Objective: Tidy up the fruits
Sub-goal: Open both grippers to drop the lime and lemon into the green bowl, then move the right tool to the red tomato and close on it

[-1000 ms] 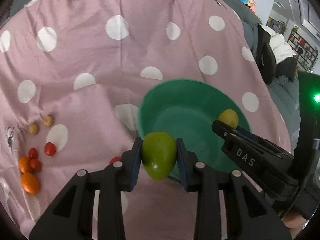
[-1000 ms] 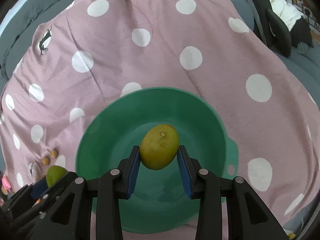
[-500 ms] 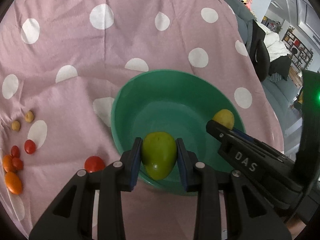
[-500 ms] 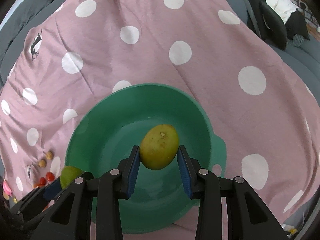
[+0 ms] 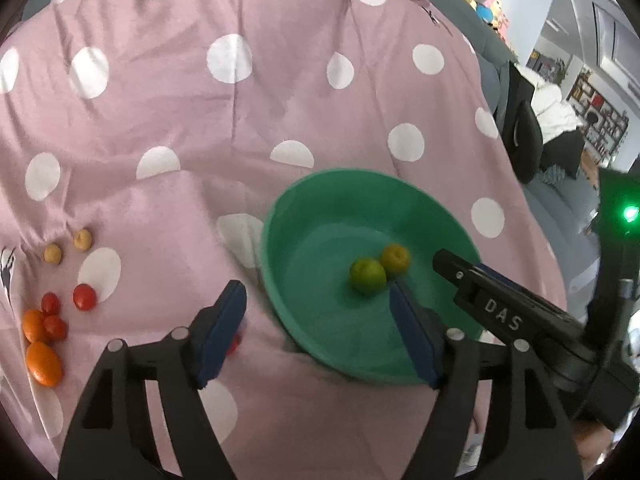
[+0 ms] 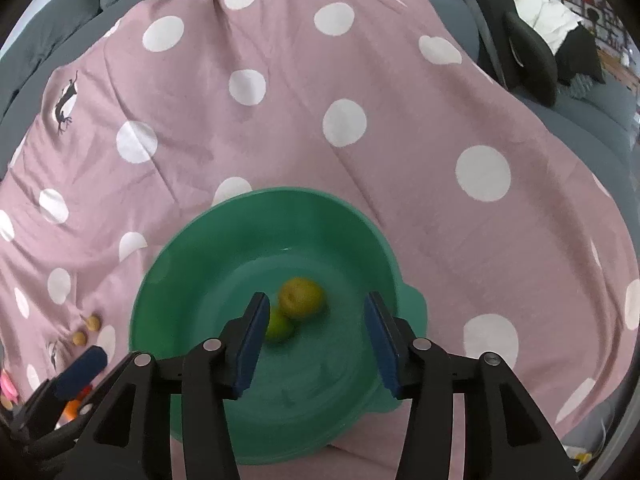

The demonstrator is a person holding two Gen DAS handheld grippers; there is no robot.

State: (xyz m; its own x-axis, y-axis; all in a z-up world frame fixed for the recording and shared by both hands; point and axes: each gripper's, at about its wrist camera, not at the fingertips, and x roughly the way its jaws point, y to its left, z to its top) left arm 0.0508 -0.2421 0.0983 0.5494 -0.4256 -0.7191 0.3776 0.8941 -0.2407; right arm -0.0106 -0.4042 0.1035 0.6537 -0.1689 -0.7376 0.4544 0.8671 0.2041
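A green bowl sits on a pink polka-dot cloth. On its floor lie a green fruit and a yellow fruit, touching each other. My left gripper straddles the bowl's near rim; its jaws are opening with nothing between them. My right gripper hangs over the bowl, jaws opening, empty, the fruits just beyond its pads. Its black body shows at the right of the left wrist view.
Left of the bowl lie two small tan fruits, several red ones and two orange ones. Another red fruit peeks from behind my left finger. Grey sofa cushions and a dark pillow border the cloth at right.
Both grippers opened and let their fruits go: the green fruit and the yellow fruit dropped into the bowl. The left wrist view shifted so the bowl sits further right.
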